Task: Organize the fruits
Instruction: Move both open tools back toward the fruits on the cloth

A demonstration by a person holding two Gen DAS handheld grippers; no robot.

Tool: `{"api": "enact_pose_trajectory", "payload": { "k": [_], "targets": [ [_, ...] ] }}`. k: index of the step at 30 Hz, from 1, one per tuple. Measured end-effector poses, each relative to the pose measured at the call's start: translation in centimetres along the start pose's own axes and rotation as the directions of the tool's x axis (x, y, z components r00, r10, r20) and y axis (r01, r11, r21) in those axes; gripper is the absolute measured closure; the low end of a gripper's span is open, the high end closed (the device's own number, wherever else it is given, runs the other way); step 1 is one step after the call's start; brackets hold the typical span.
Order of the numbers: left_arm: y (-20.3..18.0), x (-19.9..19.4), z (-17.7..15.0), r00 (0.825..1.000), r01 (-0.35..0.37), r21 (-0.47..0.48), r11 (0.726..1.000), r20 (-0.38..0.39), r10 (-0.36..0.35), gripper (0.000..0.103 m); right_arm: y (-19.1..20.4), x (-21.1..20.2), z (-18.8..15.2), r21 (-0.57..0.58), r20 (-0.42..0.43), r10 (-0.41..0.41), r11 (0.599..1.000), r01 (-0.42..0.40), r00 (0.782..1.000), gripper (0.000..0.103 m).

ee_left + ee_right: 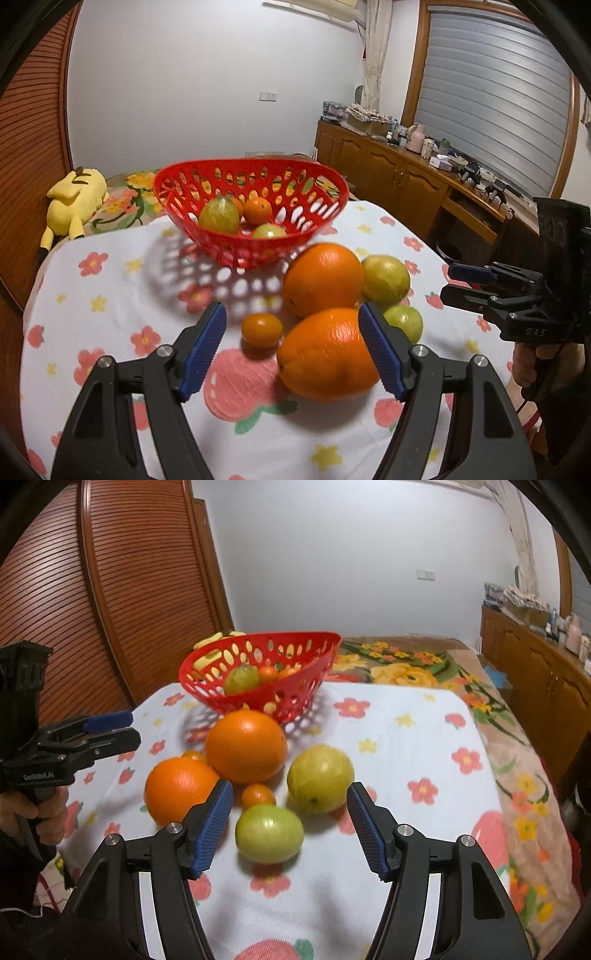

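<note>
In the right wrist view, the left hand-held gripper (131, 727) at the left edge reads "GenRobot.AI". It is spread like the right hand-held gripper (290, 825), both empty. Mid-frame, loose fruits (245, 746) sit on the floral surface (406, 738); the red basket (295, 701) above partly hides others.

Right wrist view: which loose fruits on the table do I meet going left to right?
Near orange → far orange → green tomato → yellow-green fruit. The small mandarins overlap these, so I leave them out.
</note>
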State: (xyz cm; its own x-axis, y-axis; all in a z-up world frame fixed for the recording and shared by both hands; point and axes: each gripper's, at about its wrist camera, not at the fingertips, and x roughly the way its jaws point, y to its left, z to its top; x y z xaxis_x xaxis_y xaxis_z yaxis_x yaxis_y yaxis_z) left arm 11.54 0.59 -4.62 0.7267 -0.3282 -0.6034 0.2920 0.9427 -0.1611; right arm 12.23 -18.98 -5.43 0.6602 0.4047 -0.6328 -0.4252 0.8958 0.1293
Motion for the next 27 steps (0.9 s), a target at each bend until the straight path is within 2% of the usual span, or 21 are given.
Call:
{"api": "enact_pose_trajectory", "payload": {
  "k": [10, 27],
  "targets": [
    [-0.3, 1.3, -1.9, 0.999, 0.019, -0.032, 0.999, -0.042, -0.02, 0.029, 0.7, 2.2, -2.1, 0.011, -0.053, 0.033, 0.999, -0.033, 0.998, 0.035],
    [-1.0, 1.1, -2.1, 0.999, 0.041, -0.039, 0.998, -0.033, -0.043, 0.029, 1.0, 4.7, -2.7, 0.019, -0.101, 0.037, 0.999, -0.036, 0.994, 0.033]
  ]
}}
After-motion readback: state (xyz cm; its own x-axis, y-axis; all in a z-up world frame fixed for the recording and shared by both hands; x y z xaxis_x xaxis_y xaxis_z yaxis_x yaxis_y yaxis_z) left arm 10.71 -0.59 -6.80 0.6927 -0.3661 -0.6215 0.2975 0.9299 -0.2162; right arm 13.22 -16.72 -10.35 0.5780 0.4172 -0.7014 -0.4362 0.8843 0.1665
